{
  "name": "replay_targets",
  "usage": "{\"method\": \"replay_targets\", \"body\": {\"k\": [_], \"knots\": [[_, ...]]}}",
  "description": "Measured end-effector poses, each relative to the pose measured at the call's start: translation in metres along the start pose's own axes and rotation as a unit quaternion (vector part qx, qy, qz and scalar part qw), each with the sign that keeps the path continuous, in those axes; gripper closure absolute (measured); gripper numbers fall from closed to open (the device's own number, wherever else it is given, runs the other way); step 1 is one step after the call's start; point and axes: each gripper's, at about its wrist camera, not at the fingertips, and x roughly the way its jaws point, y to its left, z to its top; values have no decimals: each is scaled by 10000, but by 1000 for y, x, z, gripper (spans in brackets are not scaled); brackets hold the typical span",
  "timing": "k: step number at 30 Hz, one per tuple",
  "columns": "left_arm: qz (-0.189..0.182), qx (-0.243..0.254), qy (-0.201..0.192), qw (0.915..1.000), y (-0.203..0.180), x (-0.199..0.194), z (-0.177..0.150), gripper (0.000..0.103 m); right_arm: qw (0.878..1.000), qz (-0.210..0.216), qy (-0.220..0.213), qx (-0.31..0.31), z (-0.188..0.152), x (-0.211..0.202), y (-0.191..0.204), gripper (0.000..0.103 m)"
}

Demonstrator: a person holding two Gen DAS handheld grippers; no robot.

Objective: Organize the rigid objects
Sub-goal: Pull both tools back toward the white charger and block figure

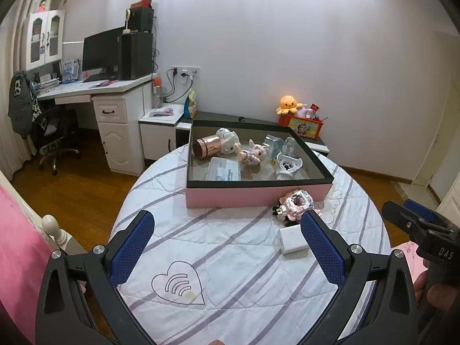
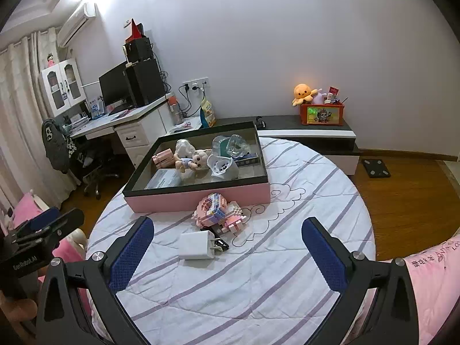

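Note:
A pink box with a black rim (image 1: 253, 195) (image 2: 201, 197) sits on the striped bed cover and holds a copper cup (image 1: 207, 147), plush toys (image 1: 253, 153), clear containers (image 2: 230, 145) and a flat white packet (image 1: 224, 170). In front of the box lie a pink block model (image 1: 296, 204) (image 2: 218, 211) and a white plug adapter (image 1: 291, 241) (image 2: 198, 245). My left gripper (image 1: 227, 247) is open and empty, with the adapter just inside its right finger. My right gripper (image 2: 227, 253) is open and empty, with the adapter between its fingers but farther ahead.
The striped cover (image 2: 244, 287) bears a heart print (image 1: 178, 286). A white desk with a monitor (image 1: 100, 53) and an office chair (image 1: 51, 132) stand at the left. A low cabinet holds an orange toy box (image 2: 322, 113). A scale (image 2: 376, 168) lies on the wood floor.

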Motion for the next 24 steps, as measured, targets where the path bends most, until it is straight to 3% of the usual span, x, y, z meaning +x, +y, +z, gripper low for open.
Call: {"method": "replay_targets", "body": {"k": [13,24], "knots": [[-91,160,163,9997,-24,7,-9,0,10000,-40,52,74,-6,-6,-14,0],[-129,395,651,9970,-65,60,-30,0,9990,-97,356,267,-20,14,-44,0]]}}
